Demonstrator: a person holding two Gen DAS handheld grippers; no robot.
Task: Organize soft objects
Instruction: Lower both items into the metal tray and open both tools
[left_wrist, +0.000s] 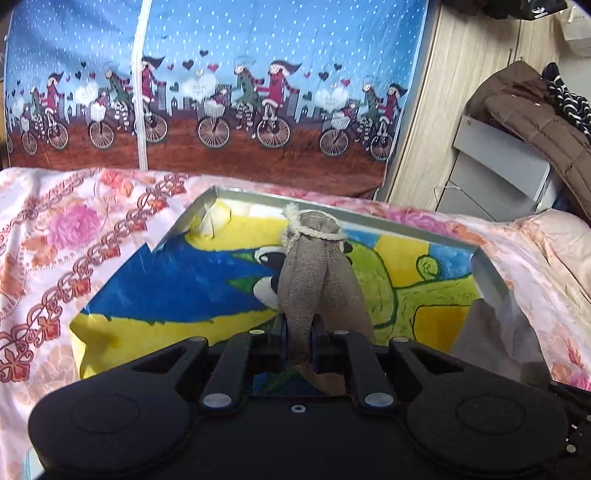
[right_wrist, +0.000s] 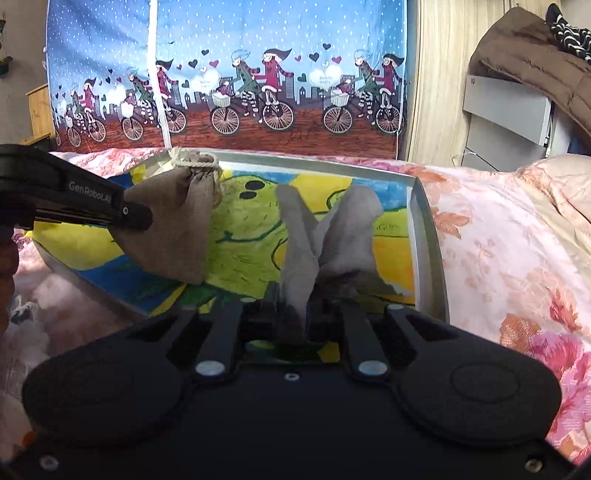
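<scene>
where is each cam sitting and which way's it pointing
Left wrist: on the left gripper, looking along its jaws over the tray toward the bicycle-print curtain; its jaws pinch a brown drawstring pouch.
Right wrist: on the right gripper, facing the same way; its jaws pinch a grey cloth, and the left gripper enters at left.
Shared: tray, pouch, curtain, floral bedspread.

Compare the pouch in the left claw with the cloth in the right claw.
The pouch is brown; the cloth is paler grey. The pouch has a rope drawstring tied round its neck; the cloth shows no cord. The pouch reads as one bag shape; the cloth splits into two flaps above the right claw. Both are soft fabric, each pinched in a claw (left claw), above the painted tray.
</scene>
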